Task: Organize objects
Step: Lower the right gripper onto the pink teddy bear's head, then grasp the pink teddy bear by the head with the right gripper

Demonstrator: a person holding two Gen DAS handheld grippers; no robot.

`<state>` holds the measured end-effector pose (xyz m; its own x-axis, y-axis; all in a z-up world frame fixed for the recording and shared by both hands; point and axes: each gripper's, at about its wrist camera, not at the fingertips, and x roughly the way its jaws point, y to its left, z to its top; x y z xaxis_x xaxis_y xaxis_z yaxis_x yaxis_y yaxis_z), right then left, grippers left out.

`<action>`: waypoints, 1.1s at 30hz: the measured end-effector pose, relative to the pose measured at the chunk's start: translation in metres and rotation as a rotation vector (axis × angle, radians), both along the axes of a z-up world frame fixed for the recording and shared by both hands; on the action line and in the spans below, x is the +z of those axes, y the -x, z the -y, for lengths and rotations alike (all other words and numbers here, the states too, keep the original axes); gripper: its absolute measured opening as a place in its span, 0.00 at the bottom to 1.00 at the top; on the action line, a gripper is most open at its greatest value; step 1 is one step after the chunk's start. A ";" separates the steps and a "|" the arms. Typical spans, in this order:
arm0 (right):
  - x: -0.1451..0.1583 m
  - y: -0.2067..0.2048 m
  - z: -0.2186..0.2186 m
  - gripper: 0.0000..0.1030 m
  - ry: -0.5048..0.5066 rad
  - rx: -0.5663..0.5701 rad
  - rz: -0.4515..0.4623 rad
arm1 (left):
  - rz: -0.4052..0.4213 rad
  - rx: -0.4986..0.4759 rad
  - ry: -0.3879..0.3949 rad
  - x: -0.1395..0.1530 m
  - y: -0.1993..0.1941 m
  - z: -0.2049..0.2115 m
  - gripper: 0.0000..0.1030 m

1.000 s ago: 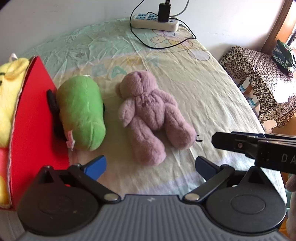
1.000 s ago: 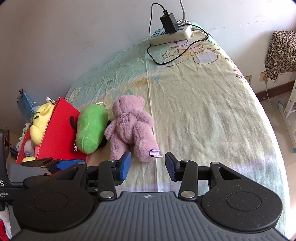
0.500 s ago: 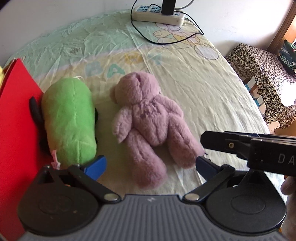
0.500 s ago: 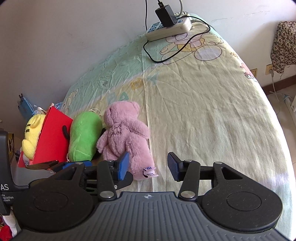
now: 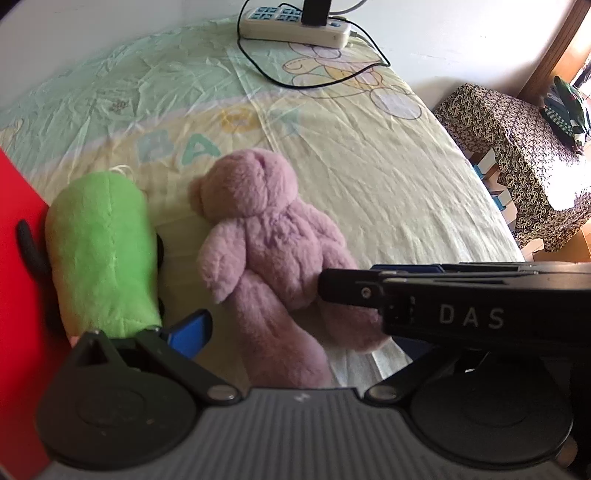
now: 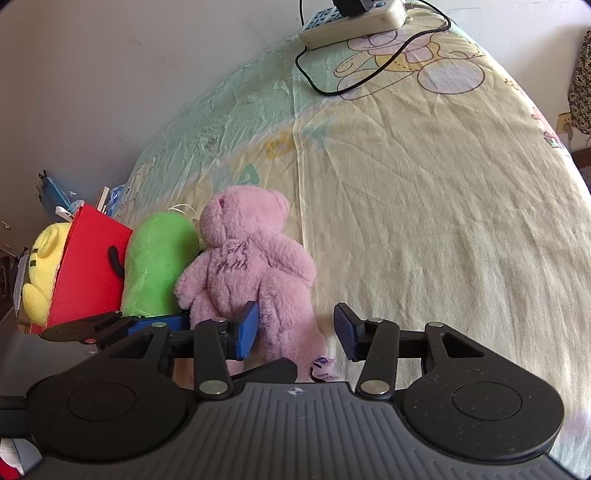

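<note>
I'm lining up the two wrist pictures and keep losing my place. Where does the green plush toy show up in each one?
Left wrist view: the green plush toy lies at the left, between the red box and the pink teddy bear.
Right wrist view: the green plush toy lies left of centre, again between the red box and the pink teddy bear.
Shared landmark: the white power strip at the bed's far end.

A white power strip [image 5: 293, 27] with a black adapter plugged in lies at the far end of the bed's pale yellow-green cartoon-print sheet [image 5: 388, 177], its black cable [image 6: 354, 83] looping across the fabric. A brown patterned cloth [image 5: 517, 162] drapes furniture beside the bed.
</note>
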<state>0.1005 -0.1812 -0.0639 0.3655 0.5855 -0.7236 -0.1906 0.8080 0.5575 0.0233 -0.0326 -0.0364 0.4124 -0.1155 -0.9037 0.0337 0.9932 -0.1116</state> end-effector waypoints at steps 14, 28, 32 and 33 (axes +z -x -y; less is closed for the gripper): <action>0.009 0.011 -0.005 0.26 0.017 0.063 0.011 | 0.033 -0.054 -0.002 0.005 0.016 0.006 0.91; 0.017 0.070 -0.005 0.25 0.068 0.115 -0.015 | 0.027 -0.160 -0.005 0.001 0.072 0.026 0.89; 0.017 0.082 -0.004 0.25 0.085 0.121 -0.024 | 0.022 -0.183 0.008 0.002 0.084 0.029 0.89; 0.017 0.085 -0.004 0.25 0.087 0.122 -0.026 | 0.021 -0.186 0.010 0.003 0.086 0.029 0.89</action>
<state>0.0153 -0.1771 -0.0472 0.2758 0.5592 -0.7818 -0.2765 0.8251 0.4926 -0.0627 -0.0615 -0.0339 0.4016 -0.2006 -0.8936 0.2188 0.9685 -0.1191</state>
